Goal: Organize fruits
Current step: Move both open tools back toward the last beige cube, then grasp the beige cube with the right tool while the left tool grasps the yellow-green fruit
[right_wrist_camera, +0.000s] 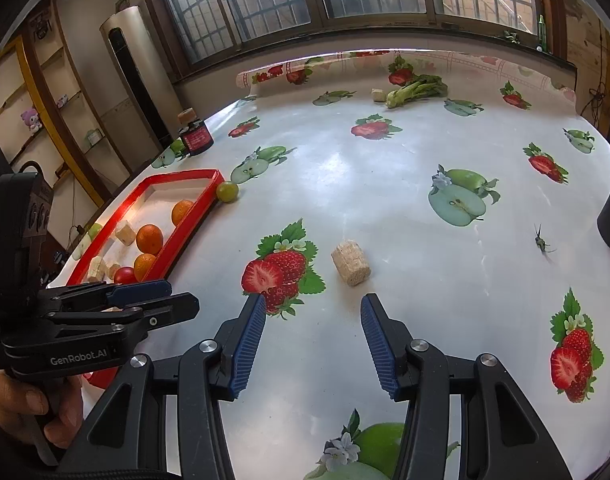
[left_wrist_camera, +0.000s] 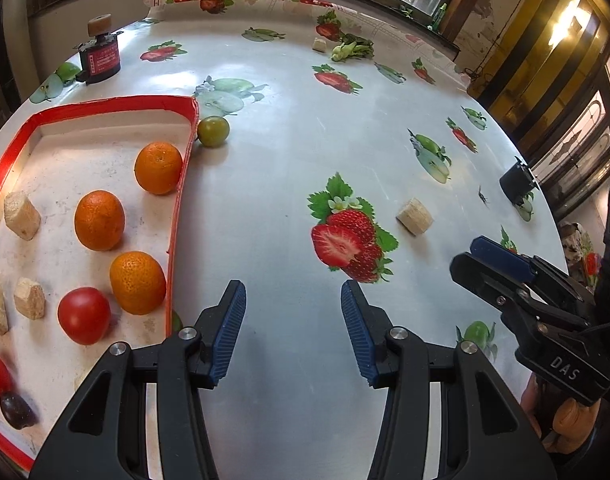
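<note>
The red-rimmed tray (left_wrist_camera: 181, 184) lies at the left side of the table (left_wrist_camera: 289, 184), with its long axis running from the near left toward the far edge of the table. Inside it are three oranges (left_wrist_camera: 99, 220), set in a loose line along the right wall, two red tomatoes (left_wrist_camera: 84, 315), a dark plum (left_wrist_camera: 17, 411) and several pale wood chunks (left_wrist_camera: 22, 215).

A green tomato (left_wrist_camera: 213, 131) rests on the table just outside the far right corner of the tray, touching or nearly touching the rim. A pale cork-like cylinder (right_wrist_camera: 350, 263) lies on its side on the cloth, beside the printed strawberry; its long axis runs from the far left to the near right, with one flat end facing the right wrist camera.

The left gripper (left_wrist_camera: 293, 332) is spread, with nothing between its blue pads. It hangs over bare cloth just right of the tray wall; the green tomato lies well ahead of it and to its left.

The right gripper (right_wrist_camera: 311, 344) is also spread and empty. The cylinder lies just ahead of its fingertips, roughly centred between them, not touching either.

A leafy vegetable (right_wrist_camera: 415, 90) lies near the far edge of the table.
</note>
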Action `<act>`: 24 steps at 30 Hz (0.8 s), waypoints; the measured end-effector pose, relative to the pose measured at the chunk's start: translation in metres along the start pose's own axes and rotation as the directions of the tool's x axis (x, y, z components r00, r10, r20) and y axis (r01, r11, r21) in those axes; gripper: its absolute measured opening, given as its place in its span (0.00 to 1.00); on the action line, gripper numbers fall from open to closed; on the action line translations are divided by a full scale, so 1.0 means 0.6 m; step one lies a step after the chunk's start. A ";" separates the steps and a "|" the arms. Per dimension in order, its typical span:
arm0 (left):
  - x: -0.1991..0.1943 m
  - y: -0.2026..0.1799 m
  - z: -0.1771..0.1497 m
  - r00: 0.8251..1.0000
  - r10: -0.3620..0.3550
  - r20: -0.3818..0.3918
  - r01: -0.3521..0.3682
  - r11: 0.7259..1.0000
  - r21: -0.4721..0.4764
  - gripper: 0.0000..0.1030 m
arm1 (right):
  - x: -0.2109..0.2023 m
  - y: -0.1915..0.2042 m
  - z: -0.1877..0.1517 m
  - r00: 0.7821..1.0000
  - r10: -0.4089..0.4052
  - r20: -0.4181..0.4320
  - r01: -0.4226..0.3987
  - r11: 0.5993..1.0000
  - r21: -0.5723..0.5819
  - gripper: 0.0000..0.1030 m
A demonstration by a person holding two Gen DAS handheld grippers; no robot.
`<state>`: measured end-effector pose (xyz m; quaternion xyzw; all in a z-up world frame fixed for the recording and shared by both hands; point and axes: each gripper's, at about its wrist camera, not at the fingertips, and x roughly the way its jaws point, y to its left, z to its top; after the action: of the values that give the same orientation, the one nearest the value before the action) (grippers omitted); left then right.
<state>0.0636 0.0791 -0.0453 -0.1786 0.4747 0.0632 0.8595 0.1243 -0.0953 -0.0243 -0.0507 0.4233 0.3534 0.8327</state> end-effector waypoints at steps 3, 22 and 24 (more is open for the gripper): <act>0.017 0.023 0.015 1.000 0.026 -0.011 -0.027 0.999 -0.036 0.46 | 0.005 -0.001 0.005 1.000 0.001 -0.002 -0.001 1.000 0.003 0.50; 0.115 0.020 0.156 0.984 0.177 -0.004 -0.177 0.984 0.005 0.56 | 0.084 -0.022 0.036 0.998 -0.026 -0.064 0.026 1.000 0.001 0.50; 0.117 0.012 0.163 0.979 0.202 0.015 -0.203 0.979 0.025 0.61 | 0.095 -0.024 0.038 0.997 -0.037 -0.075 0.036 0.999 -0.003 0.50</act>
<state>0.1774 0.1177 -0.0587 -0.1176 0.4860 0.1452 0.8537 0.1709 -0.0660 -0.0551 -0.0722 0.4528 0.3363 0.8226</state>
